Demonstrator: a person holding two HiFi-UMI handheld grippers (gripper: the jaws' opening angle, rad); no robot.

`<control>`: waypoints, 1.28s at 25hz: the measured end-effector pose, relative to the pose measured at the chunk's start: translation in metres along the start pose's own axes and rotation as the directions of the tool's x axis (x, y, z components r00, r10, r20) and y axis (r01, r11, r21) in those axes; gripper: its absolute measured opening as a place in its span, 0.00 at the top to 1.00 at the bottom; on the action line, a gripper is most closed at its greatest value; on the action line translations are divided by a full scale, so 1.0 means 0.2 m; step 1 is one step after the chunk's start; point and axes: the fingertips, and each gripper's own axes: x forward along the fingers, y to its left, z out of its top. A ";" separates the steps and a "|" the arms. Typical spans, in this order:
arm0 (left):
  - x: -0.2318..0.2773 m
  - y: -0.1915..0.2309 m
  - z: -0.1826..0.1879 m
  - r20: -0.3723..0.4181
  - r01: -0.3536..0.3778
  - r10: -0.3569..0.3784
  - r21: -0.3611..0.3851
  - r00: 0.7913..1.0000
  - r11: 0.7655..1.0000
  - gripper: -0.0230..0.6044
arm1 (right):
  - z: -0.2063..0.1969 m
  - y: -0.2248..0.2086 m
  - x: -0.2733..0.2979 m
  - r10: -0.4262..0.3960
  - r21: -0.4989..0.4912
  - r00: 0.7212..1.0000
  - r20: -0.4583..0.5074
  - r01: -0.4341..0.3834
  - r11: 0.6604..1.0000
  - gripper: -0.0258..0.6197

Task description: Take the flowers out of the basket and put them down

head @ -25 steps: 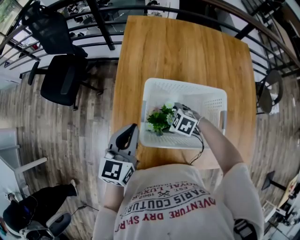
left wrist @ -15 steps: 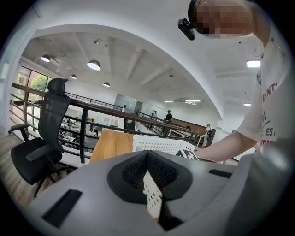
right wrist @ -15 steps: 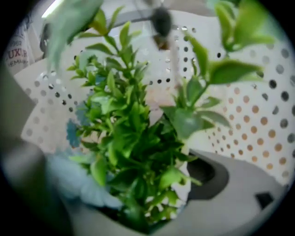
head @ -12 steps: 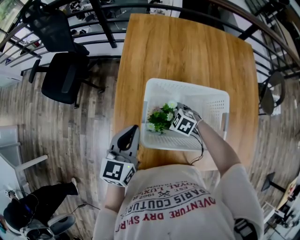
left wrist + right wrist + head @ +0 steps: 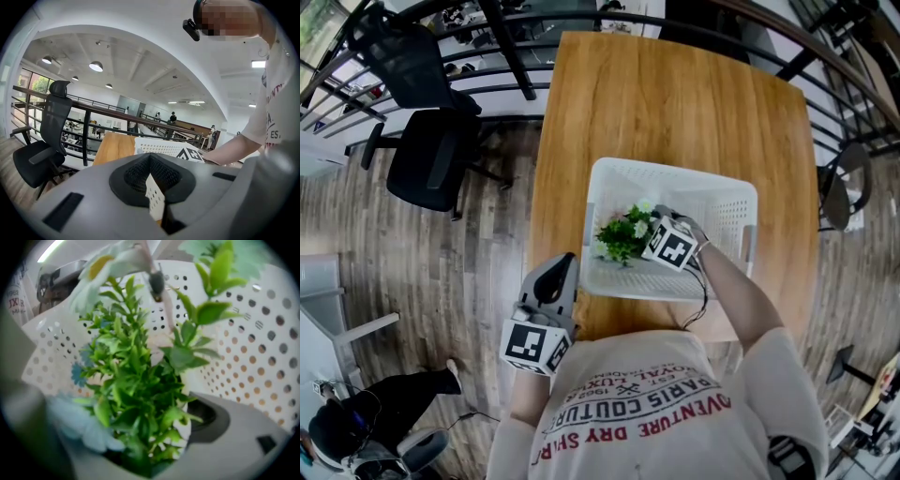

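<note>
**Though gripped, the flowers are not yet out**

While the right gripper (image 5: 649,227) has its jaws clamped on the leafy green stems of the flowers (image 5: 622,236), the soft bunch sits inside the white perforated plastic basket (image 5: 609,171) on the wooden table (image 5: 675,94). Lifting and setting down remain. Off the table's edge, the left gripper (image 5: 555,277) hangs closed and empty.

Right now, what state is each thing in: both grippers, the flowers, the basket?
left gripper: shut, empty, outside the basket.
right gripper: shut on the flowers, down inside the basket.
flowers: gripped, inside the basket.
basket: upright on the table.
</note>
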 end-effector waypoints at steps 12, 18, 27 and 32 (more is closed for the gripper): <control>-0.06 -0.13 0.11 0.058 0.096 -0.098 0.037 0.993 0.995 0.94 | 0.25 0.02 -0.58 -0.189 0.106 0.966 0.177 0.172 0.979 0.21; -0.05 -0.27 0.18 0.069 0.209 -0.215 0.092 0.974 0.974 0.94 | 0.27 0.09 -0.94 -0.316 0.215 0.921 0.228 0.269 0.939 0.21; 0.03 -0.60 0.19 0.073 0.281 -0.294 0.149 0.953 0.948 0.94 | -0.01 0.12 -1.28 -0.429 0.317 0.867 0.255 0.344 0.884 0.21; 0.13 -0.88 0.14 0.097 0.256 -0.276 0.178 0.956 0.950 0.94 | -0.24 0.03 -1.48 -0.460 0.309 0.832 0.309 0.370 0.876 0.21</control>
